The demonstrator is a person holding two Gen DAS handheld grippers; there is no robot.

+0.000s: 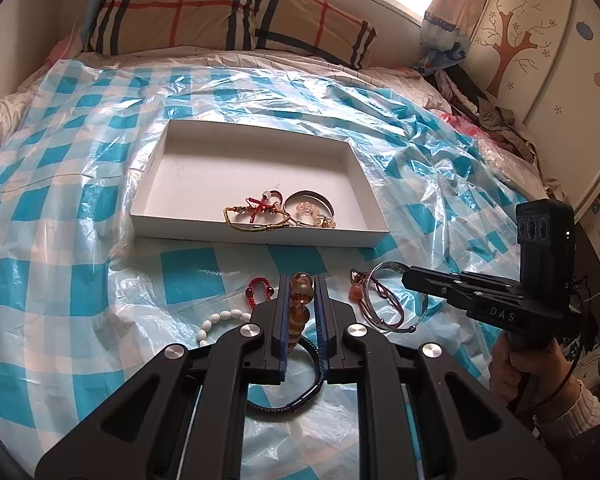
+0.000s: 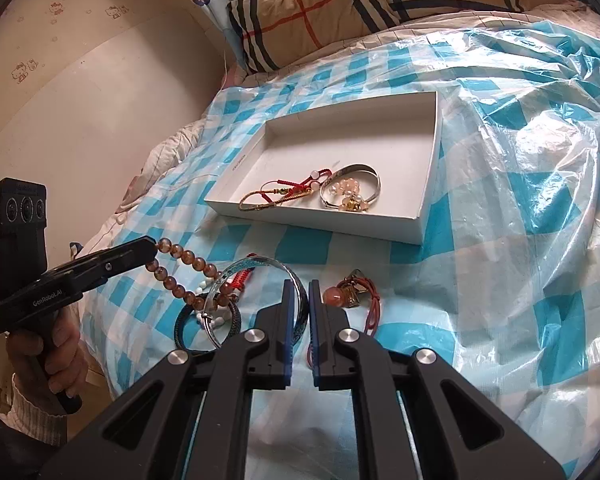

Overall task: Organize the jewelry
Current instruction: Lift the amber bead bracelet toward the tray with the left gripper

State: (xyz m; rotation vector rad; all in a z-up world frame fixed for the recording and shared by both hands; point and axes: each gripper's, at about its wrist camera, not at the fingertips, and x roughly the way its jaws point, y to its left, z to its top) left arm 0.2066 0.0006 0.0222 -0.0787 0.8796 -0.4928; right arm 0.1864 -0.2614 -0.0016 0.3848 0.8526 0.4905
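My left gripper (image 1: 301, 282) is shut on an amber bead bracelet (image 1: 300, 300) and holds it above the bed; the strand hangs from it in the right wrist view (image 2: 184, 260). My right gripper (image 2: 299, 286) is shut on a silver bangle (image 2: 256, 268), also seen in the left wrist view (image 1: 384, 276). A white shallow box (image 1: 256, 236) lies ahead and holds a gold cord bracelet (image 1: 256, 220), a red string bracelet (image 1: 264, 202), a silver bangle (image 1: 308, 200) and pink beads (image 1: 310, 212).
On the blue checked plastic sheet (image 1: 188, 280) lie a red cord piece (image 1: 258, 286), a white bead bracelet (image 1: 220, 320), a black braided bracelet (image 1: 296, 396) and a red cord with an orange bead (image 2: 340, 294). Plaid pillows (image 1: 228, 8) lie behind.
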